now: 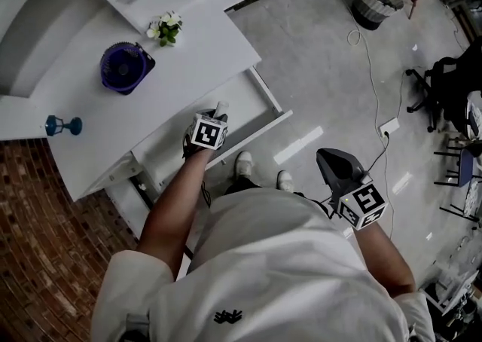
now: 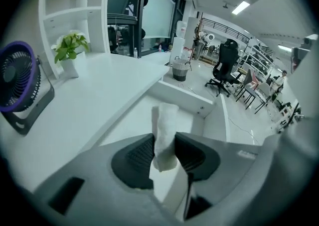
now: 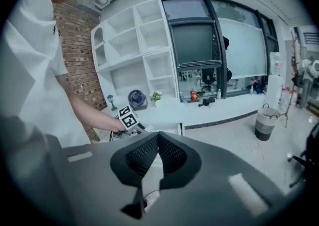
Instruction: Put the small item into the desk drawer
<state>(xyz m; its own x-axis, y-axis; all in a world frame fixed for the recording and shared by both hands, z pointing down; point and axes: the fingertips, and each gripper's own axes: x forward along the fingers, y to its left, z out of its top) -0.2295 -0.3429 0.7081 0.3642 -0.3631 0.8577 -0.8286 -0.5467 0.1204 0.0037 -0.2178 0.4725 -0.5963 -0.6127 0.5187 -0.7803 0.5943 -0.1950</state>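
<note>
A: Head view, left gripper: jaws hidden behind its marker cube. Only the tip of the white item shows.
B: Drawer?
A: Near end is covered by the forearm. In the left gripper view the gripper body blocks the near part of its floor, and the item's lower end drops out of sight below the pads.
B: Anything cut off?
A: Purple fan, by the left edge of the left gripper view. Shoes are half under the torso.
B: Right gripper view?
A: Small things on the far counter are too tiny to name. Dark chair is clipped at the right edge.
</note>
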